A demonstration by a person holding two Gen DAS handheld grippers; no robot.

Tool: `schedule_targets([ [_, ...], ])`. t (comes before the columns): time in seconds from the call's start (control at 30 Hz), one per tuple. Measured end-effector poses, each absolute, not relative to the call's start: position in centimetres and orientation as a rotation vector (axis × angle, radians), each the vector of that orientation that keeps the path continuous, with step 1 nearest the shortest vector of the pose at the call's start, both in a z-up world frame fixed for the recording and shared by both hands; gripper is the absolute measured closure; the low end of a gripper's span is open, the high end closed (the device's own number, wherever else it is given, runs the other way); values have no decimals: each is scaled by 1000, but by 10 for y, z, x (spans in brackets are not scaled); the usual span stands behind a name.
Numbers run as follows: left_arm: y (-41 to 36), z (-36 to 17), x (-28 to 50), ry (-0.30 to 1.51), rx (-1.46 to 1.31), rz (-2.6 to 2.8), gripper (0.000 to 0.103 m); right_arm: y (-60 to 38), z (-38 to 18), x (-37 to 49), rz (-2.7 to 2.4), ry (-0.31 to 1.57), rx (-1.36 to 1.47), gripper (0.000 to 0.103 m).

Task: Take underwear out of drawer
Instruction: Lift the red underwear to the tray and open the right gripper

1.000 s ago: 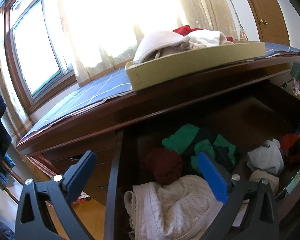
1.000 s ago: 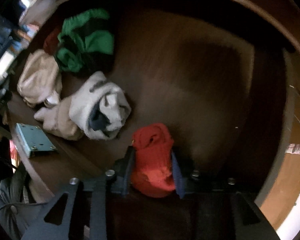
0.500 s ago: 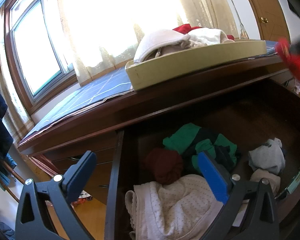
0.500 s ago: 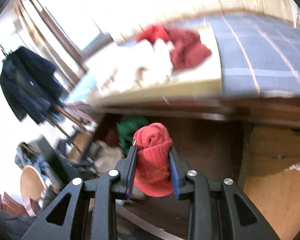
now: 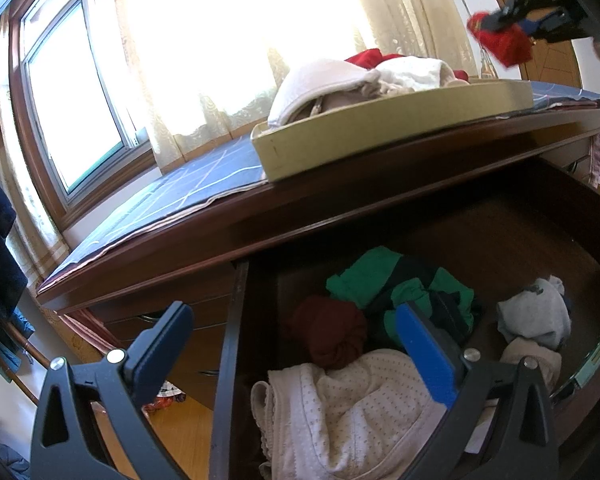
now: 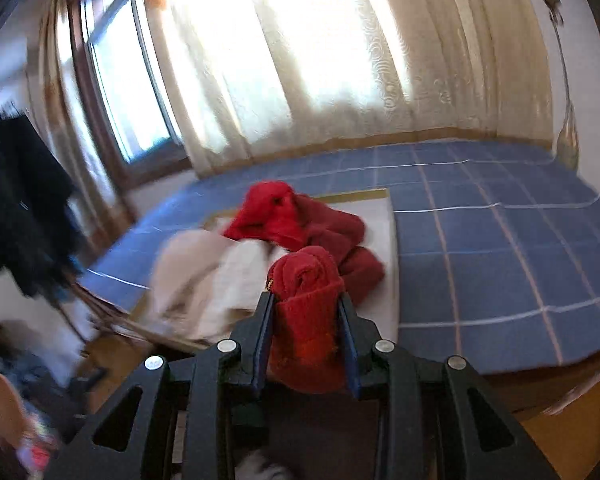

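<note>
My right gripper (image 6: 305, 316) is shut on a rolled red underwear (image 6: 306, 320) and holds it above the near edge of the yellow tray (image 6: 388, 240) on the dresser top. It also shows in the left wrist view (image 5: 500, 42), high at the right. The tray (image 5: 380, 140) holds red and white garments (image 6: 300, 220). My left gripper (image 5: 296, 340) is open and empty over the open drawer (image 5: 236, 320), above a white dotted garment (image 5: 348, 412). The drawer also holds a maroon roll (image 5: 332, 336), green pieces (image 5: 384, 280) and a grey-white roll (image 5: 536, 316).
A blue checked cloth (image 6: 500, 240) covers the dresser top. A bright curtained window (image 5: 220, 40) is behind it. Dark coats (image 6: 20, 208) hang at the left. A wooden door (image 5: 552, 64) stands at the far right.
My right gripper has lifted the red underwear out of the drawer and up over the dresser top, toward the tray. The left gripper has stayed still and open.
</note>
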State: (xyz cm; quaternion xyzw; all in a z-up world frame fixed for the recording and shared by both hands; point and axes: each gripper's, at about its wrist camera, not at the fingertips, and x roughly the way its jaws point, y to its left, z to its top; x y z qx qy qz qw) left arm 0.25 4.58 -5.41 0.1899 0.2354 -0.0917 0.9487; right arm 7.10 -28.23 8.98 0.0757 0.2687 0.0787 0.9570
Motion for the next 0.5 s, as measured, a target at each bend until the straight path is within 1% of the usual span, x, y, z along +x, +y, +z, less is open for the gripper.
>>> schedule_targets([
  [0.2,46,-54,2,479,386,-188,0,-277,61,102,115,595,118,70],
  [0.4,46,-54,3,479,386,-187,0,-280,43,117,84,650,150,70],
  [0.5,46,-54,3,479,387,-187,0,-280,41,120,84,642,146,70],
])
